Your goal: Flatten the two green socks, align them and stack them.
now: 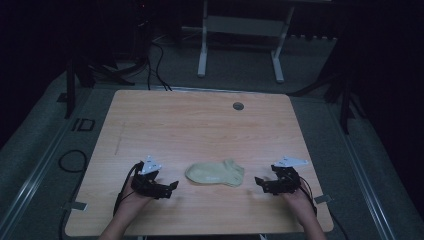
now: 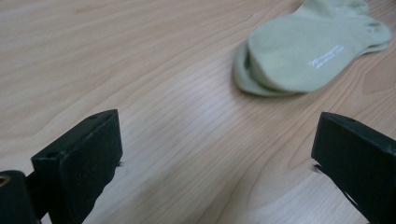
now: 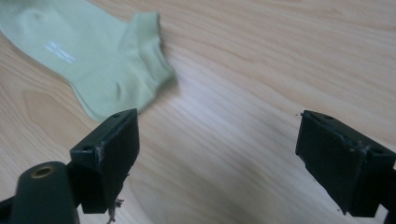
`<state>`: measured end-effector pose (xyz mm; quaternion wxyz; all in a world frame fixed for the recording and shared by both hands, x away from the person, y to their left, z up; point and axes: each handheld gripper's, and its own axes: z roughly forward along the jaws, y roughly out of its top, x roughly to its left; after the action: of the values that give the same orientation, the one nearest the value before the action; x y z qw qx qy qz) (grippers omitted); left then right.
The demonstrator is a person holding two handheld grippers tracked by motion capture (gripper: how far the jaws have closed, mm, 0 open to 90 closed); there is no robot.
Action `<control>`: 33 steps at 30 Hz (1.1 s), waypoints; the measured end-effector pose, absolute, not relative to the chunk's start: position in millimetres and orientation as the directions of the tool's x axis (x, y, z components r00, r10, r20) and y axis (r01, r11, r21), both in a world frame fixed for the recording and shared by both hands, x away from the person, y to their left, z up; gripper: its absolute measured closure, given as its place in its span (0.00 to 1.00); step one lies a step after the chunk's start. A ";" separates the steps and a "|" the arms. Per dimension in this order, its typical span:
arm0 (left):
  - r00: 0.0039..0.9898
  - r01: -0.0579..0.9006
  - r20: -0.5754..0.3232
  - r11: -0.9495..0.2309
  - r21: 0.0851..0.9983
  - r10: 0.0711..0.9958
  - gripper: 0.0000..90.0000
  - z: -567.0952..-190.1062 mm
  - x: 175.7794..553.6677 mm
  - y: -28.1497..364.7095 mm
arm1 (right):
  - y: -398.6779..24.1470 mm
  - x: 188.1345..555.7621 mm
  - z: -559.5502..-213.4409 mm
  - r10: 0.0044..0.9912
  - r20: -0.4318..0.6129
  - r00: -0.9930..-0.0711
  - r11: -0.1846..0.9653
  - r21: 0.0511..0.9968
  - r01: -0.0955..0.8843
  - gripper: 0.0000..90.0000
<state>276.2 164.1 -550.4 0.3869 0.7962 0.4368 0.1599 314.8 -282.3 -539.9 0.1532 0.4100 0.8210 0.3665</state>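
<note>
High view: sock (image 1: 216, 173) between tools, unobstructed.

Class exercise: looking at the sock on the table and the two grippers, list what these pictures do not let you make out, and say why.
1. The white print on the sock: too small and blurred to read in either gripper view.
2. Whether it is one sock or two stacked: the left gripper view shows a second edge, unclear.
3. The sock's toe end: cut off by the top left edge in the right gripper view.
4. The room behind the table: too dark, high view.

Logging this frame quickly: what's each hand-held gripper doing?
Left hand-held gripper: open, empty, beside the sock.
Right hand-held gripper: open, empty.
</note>
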 end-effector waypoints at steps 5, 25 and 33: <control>0.561 0.588 -0.099 -0.311 0.747 0.822 0.02 -552.8 270.6 173.2 | -297.4 305.8 -545.5 0.804 0.054 -0.592 0.375 0.727 0.575 0.15; 0.451 0.627 -0.123 -0.216 0.748 0.884 0.02 -555.9 249.6 230.9 | -354.9 282.6 -549.8 0.877 0.072 -0.474 0.275 0.735 0.620 0.15; 0.373 0.637 -0.139 -0.145 0.757 0.917 0.02 -555.6 244.5 257.7 | -370.5 279.1 -551.6 0.905 0.059 -0.422 0.240 0.747 0.619 0.15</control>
<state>244.5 257.7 -555.6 0.3842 0.7342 0.5292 0.1825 279.1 -370.5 -551.6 0.1979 0.4999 0.7622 0.3605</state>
